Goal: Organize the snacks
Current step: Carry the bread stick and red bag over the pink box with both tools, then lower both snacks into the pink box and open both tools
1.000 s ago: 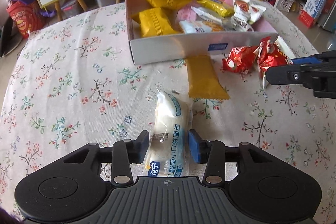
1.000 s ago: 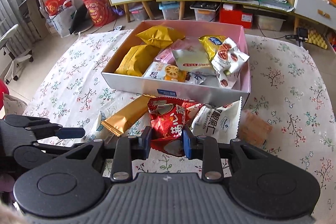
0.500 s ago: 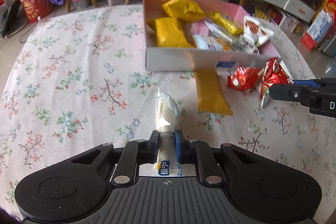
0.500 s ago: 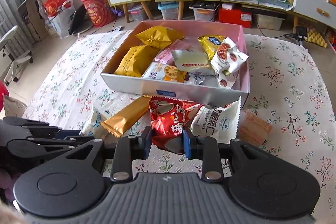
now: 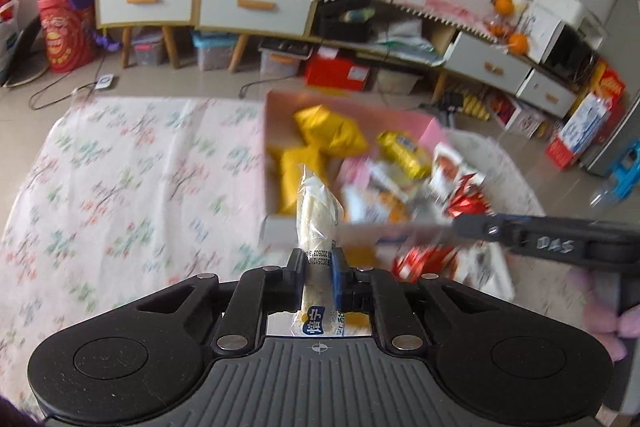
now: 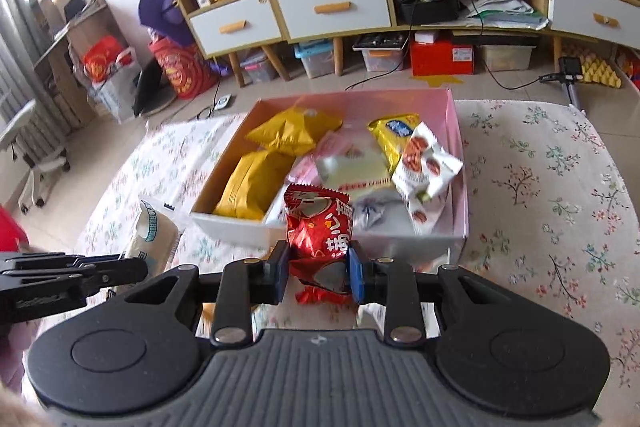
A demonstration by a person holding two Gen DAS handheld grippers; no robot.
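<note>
A long, clear-wrapped white bread roll point(image 5: 318, 215) is clamped between the pads of the left gripper point(image 5: 319, 277), its crinkled end standing up above the floral tablecloth point(image 5: 120, 187). A glossy, crumpled red foil packet point(image 6: 320, 231) is pinched in the closed right gripper point(image 6: 318, 273). Both tools are tilted downward, side by side, before the pink-lined cardboard box point(image 6: 460, 163), in which puffy yellow pouches point(image 6: 256, 183) and flat printed sachets are piled.

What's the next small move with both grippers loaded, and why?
Probably carry both forward over the box and release. The left gripper pinches the white packet, the right gripper the red packet, both short of its near wall.
</note>
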